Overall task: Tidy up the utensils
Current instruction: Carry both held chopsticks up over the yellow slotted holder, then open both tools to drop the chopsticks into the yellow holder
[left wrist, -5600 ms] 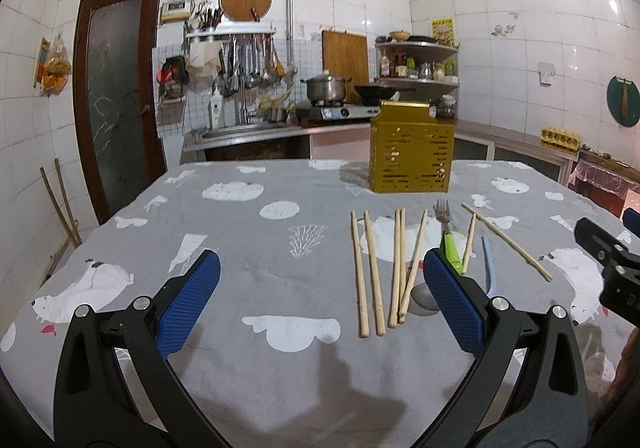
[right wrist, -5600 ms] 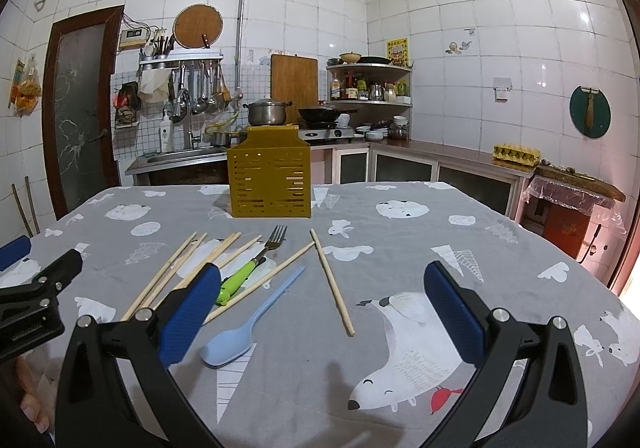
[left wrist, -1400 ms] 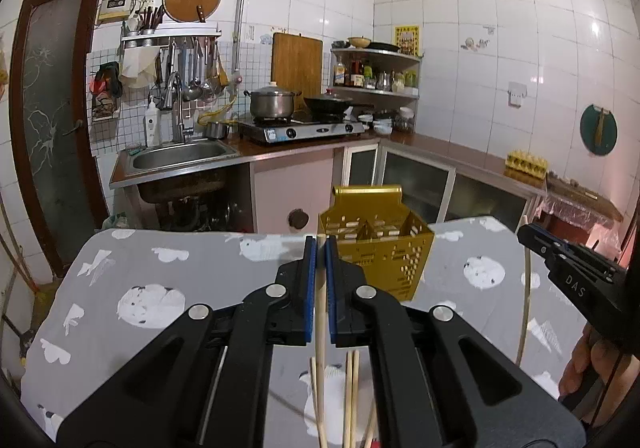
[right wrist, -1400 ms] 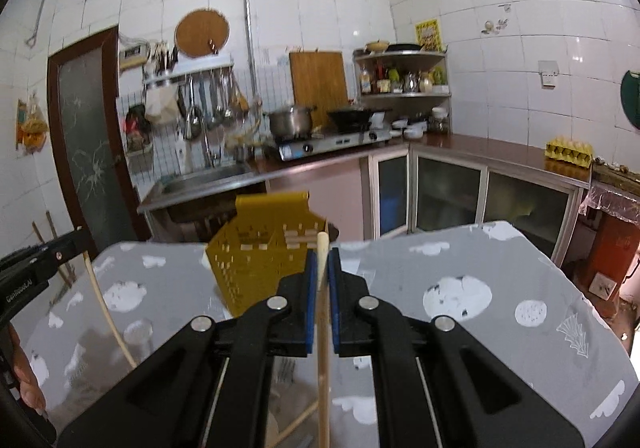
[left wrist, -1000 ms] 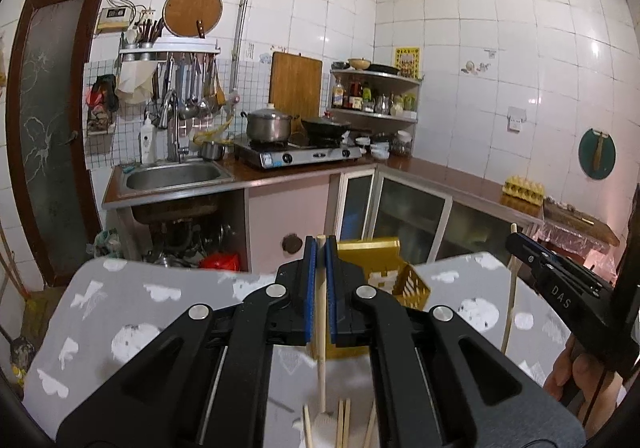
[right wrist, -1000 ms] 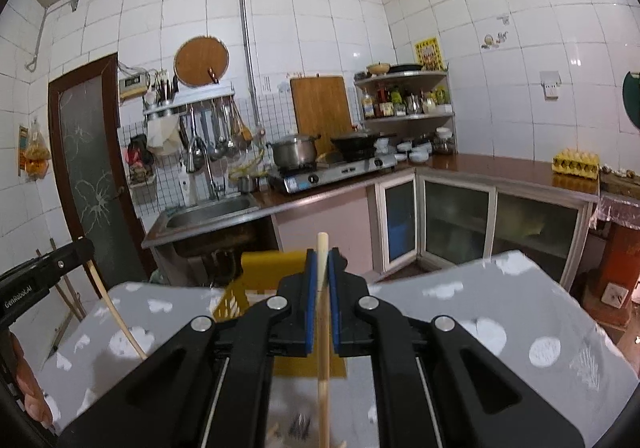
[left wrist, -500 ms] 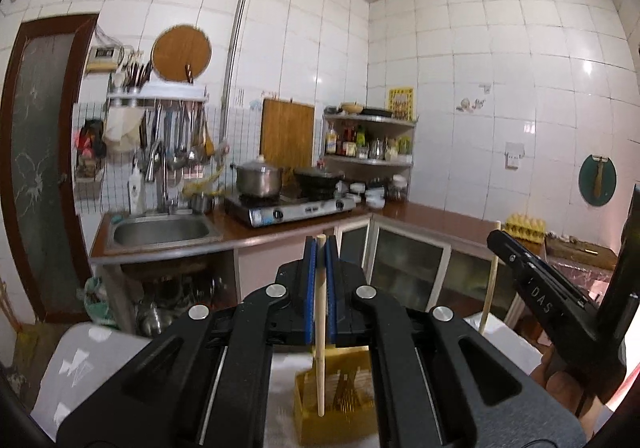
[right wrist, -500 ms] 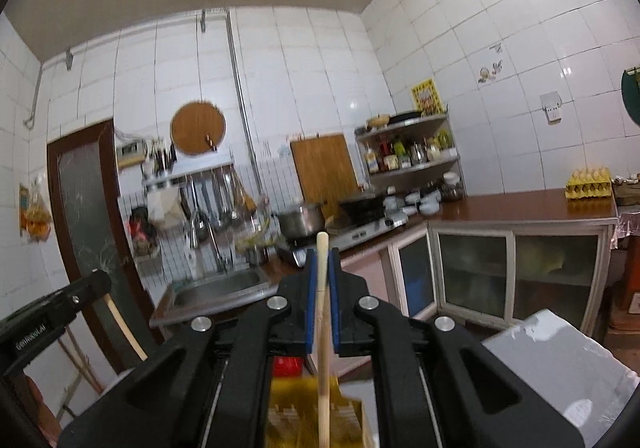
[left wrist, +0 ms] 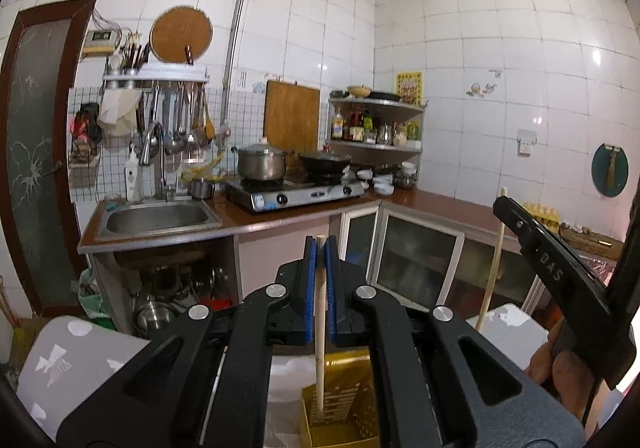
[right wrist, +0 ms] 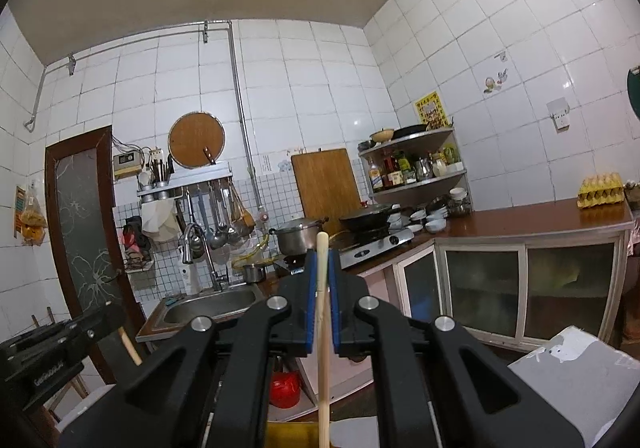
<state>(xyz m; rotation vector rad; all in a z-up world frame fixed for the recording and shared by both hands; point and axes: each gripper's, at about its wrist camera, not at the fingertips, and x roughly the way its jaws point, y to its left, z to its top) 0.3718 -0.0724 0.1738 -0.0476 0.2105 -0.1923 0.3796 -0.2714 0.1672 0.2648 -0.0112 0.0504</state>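
Observation:
My left gripper is shut on a wooden chopstick that hangs upright, its lower end inside the yellow perforated utensil holder below. My right gripper is shut on another wooden chopstick, also upright, above the holder's yellow rim. In the left wrist view the right gripper's side shows with its chopstick. In the right wrist view the left gripper's side shows at the left.
The grey patterned tablecloth covers the table below both grippers. Beyond stand a sink, a gas stove with a pot, hanging utensils and a corner shelf.
Both grippers closed on chopsticks from the table and lifted them high. They now hold them upright over the yellow holder, and the left chopstick's end has sunk into it.

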